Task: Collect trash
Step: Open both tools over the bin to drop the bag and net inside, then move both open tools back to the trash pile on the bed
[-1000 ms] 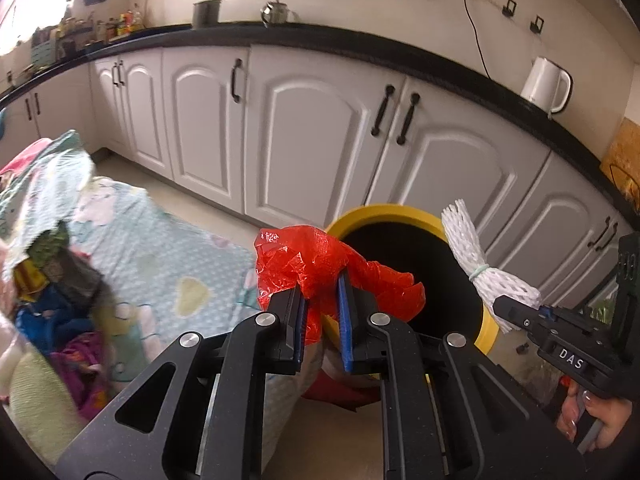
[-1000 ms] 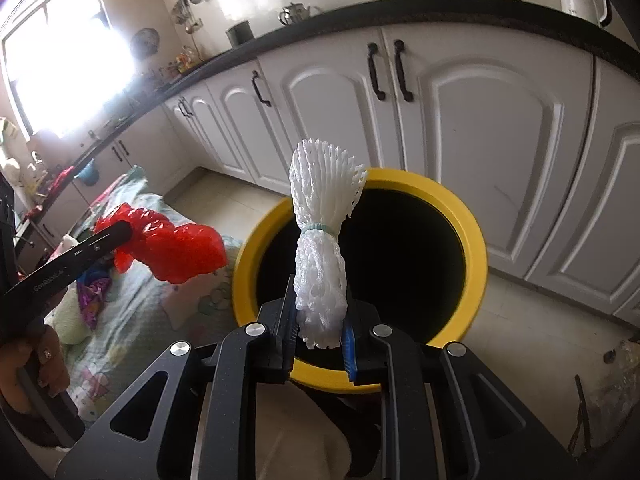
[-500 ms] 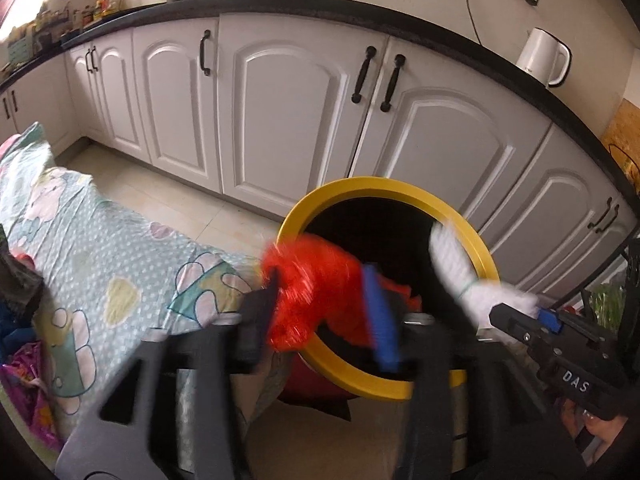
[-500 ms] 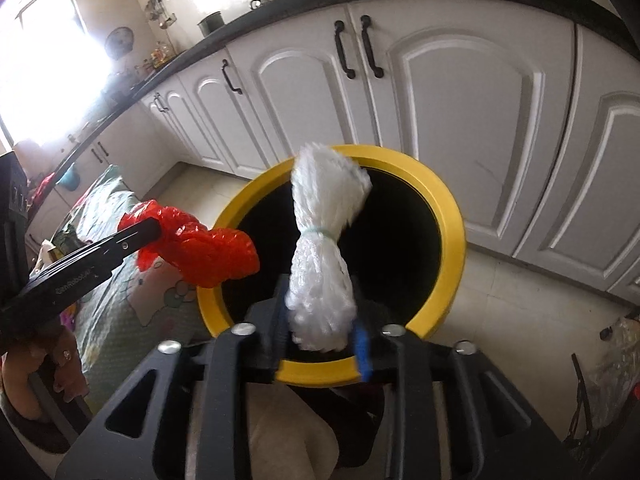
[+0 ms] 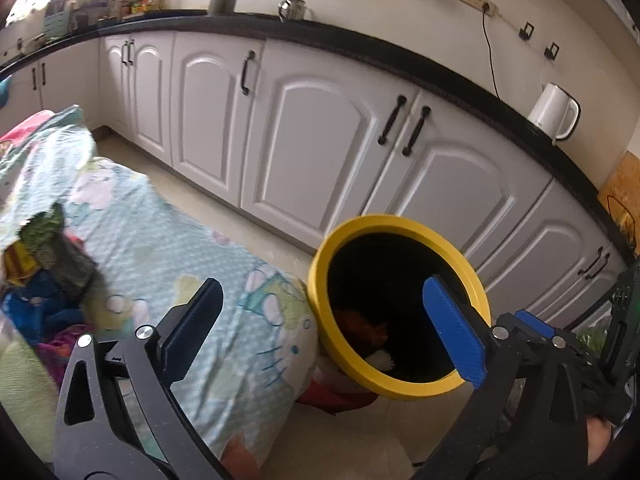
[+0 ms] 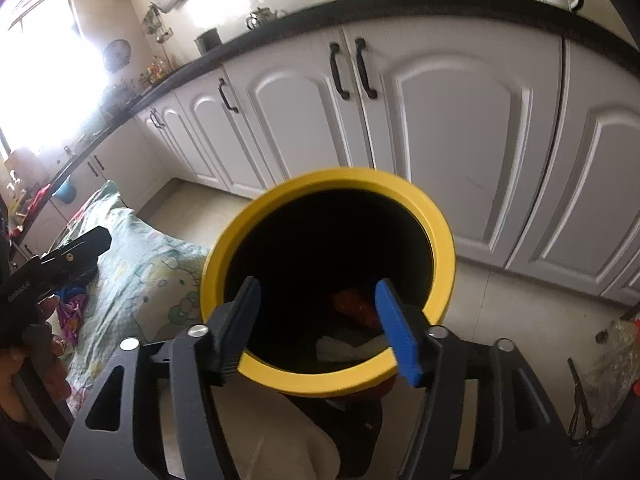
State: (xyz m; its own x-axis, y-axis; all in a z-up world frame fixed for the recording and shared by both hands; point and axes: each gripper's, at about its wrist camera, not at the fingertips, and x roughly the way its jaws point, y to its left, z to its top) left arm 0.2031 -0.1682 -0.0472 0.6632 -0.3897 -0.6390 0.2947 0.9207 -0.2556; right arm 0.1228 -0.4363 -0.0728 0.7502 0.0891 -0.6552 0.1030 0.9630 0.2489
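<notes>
A yellow-rimmed black bin (image 5: 400,391) stands on the floor by the cabinets; it also shows in the right wrist view (image 6: 320,380). Inside it lie the red plastic bag (image 5: 362,326) and the white foam net (image 5: 380,358), also seen in the right wrist view as the red bag (image 6: 354,306) and white net (image 6: 344,348). My left gripper (image 5: 324,320) is open and empty, just in front of the bin's rim. My right gripper (image 6: 318,316) is open and empty over the bin's near rim. The left gripper's tip (image 6: 86,246) shows at the left of the right wrist view.
A table with a light blue patterned cloth (image 5: 192,264) stands left of the bin, with a pile of colourful wrappers (image 5: 44,280) at its left end. White cabinets (image 5: 328,152) run behind. A white kettle (image 5: 554,110) sits on the black counter. A plastic bag (image 6: 612,356) lies right.
Both grippers opened. The red bag and the white foam net dropped from the fingers into the bin. The left gripper pulled back and to the left a little.
</notes>
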